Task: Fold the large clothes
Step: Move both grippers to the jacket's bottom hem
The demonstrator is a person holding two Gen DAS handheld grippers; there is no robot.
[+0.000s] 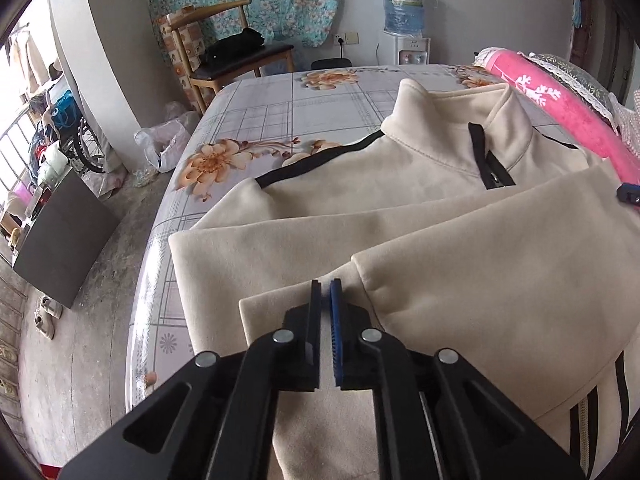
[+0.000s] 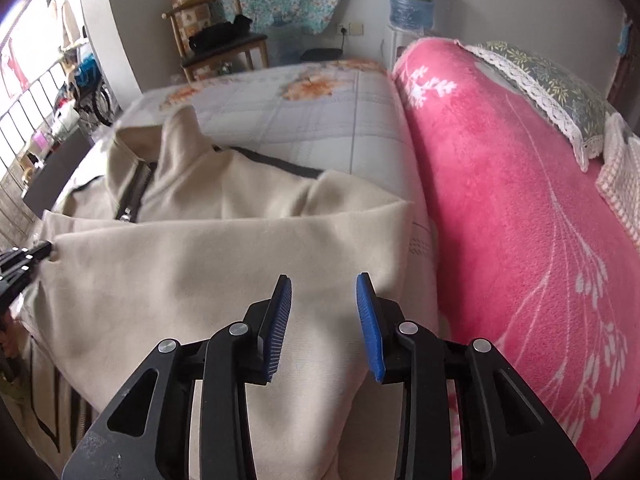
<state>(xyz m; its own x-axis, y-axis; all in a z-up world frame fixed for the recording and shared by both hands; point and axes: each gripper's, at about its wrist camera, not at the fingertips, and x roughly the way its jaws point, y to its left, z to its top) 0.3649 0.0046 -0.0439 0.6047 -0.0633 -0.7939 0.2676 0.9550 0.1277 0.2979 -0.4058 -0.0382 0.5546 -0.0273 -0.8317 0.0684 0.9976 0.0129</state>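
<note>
Folding is partway along, by the look of it. Cream zip-neck sweatshirt (image 1: 400, 184) lies face up on the bed (image 1: 256, 120), collar toward the far side, black trim along the shoulders, zip partly open at the neck. Both sleeves already lie across the chest, one over the other, cuff ends overlapping near the middle. Striped hem at the near right edge hangs off toward the person, not yet brought up.

Left tool (image 1: 326, 292): pads nearly together, only a sliver of gap, tips sitting right at the edge of a sleeve cuff (image 1: 280, 316). From its own camera I cannot say for sure whether cloth is pinched; in the right camera its tips (image 2: 42, 250) meet the left edge of the folded sleeve with a small pucker in the fabric, which suggests a light pinch.

Right tool (image 2: 324, 292): pads clearly apart, nothing between them, hovering above the folded sleeve panel (image 2: 224, 264) near its right edge.

Pink floral blanket (image 2: 520, 200) rolled along the right side of the bed, a lace-edged pillow (image 2: 552, 88) beyond it. Wooden chair (image 1: 236, 60) and water dispenser (image 1: 404, 20) against the far wall.

Left to do, I judge: the body fold, hem brought up to the collar, then smoothing.
</note>
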